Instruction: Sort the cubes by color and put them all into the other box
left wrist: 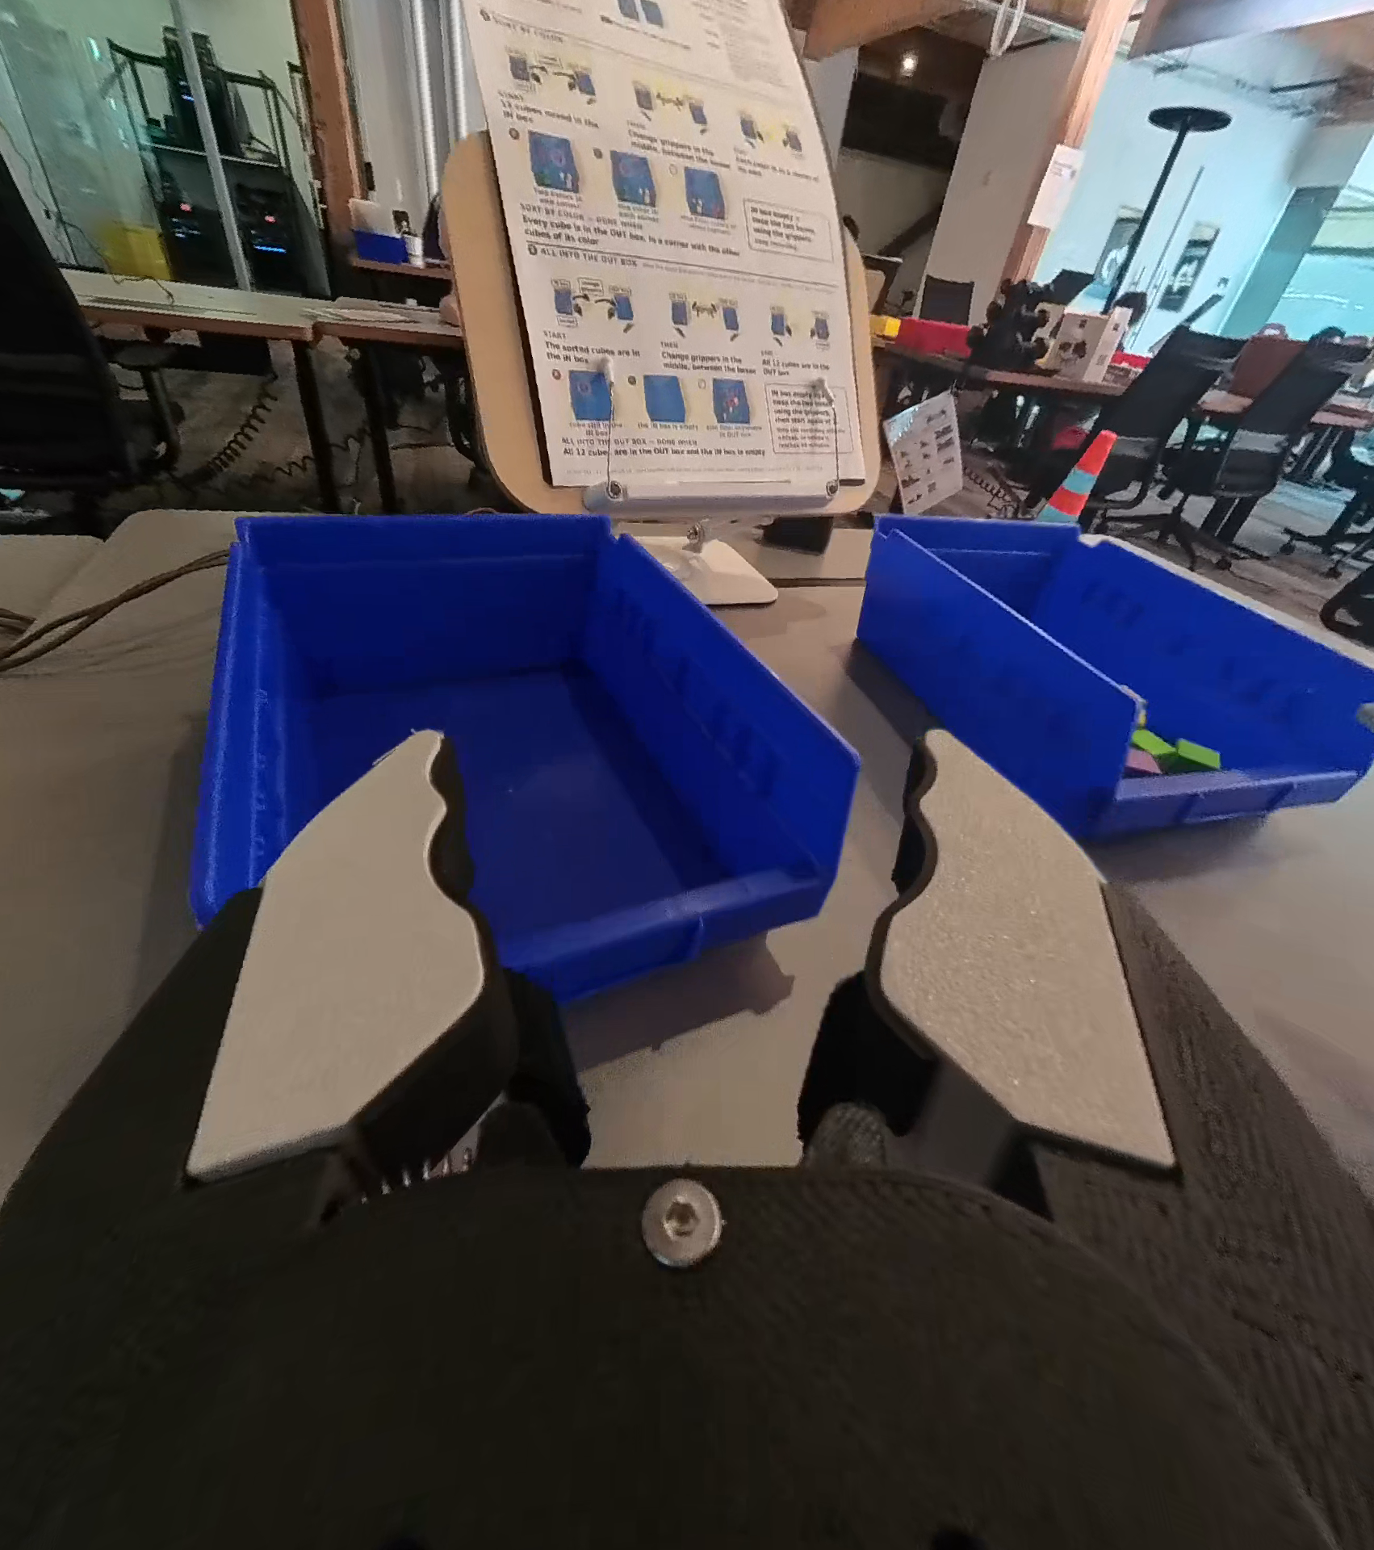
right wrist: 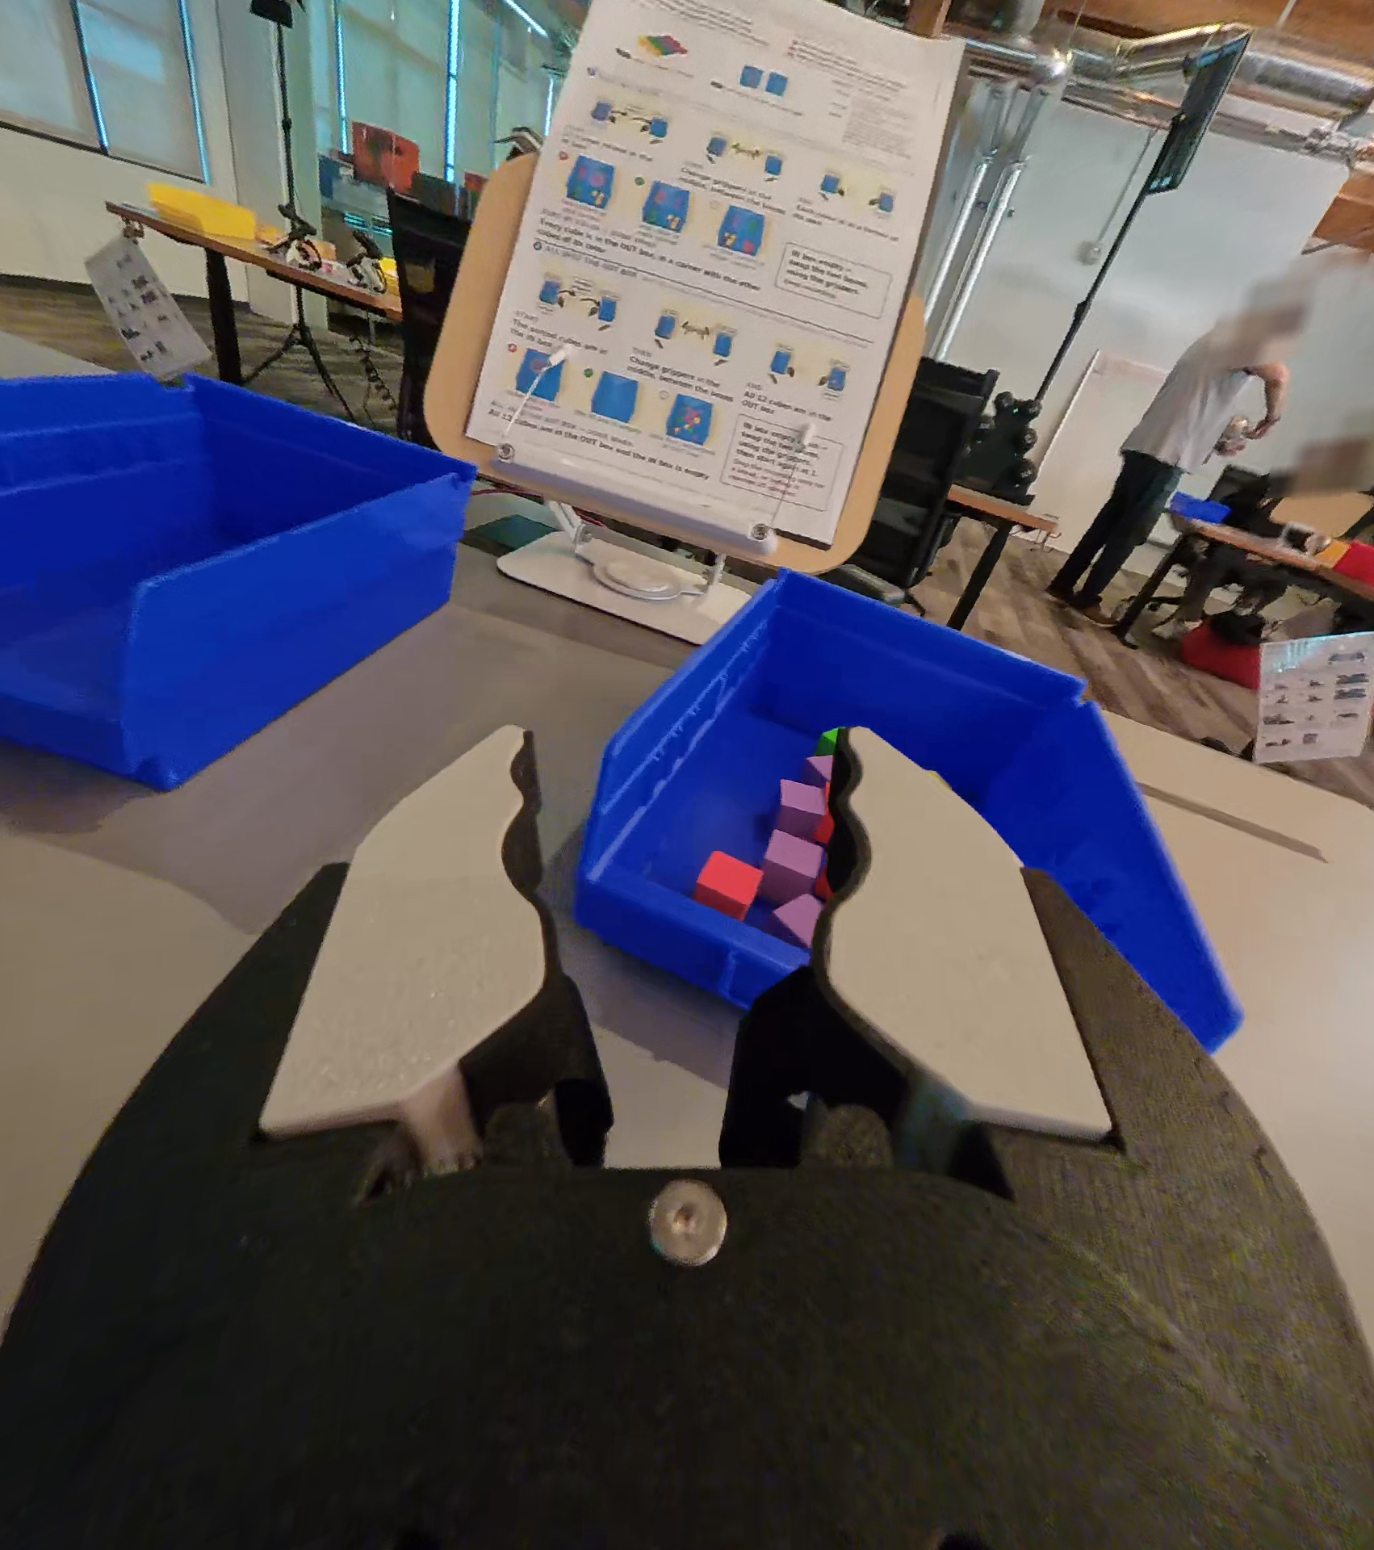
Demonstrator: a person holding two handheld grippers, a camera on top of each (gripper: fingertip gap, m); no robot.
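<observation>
1. The left gripper [left wrist: 679, 755], a black body with two grey scalloped fingers, has its jaws spread wide with nothing between them. It hangs above the grey tabletop [left wrist: 1296, 964], just before the near short wall of the left blue plastic bin [left wrist: 751, 688].
2. That bin shows only its bare blue floor. Its long axis runs away from the gripper toward the paper instruction sheet on a tan stand [left wrist: 667, 277].
3. The right gripper [right wrist: 688, 738], of the same build, is likewise spread and grasps nothing. Its left finger lies over bare tabletop, while its right finger overlaps the near end of the right blue plastic bin [right wrist: 1086, 805]; whether finger and bin touch cannot be told.
4. Small wooden cubes lie in that bin: a red cube [right wrist: 727, 882], several purple cubes [right wrist: 794, 864] in a line running back along the bin, and a green cube [right wrist: 831, 740] farthest off.
5. The cubes sit ahead and slightly right of the right gripper, which is plainly the nearer one; the left gripper stands well apart from them.
6. A person [right wrist: 1178, 453] stands at a far table.
</observation>
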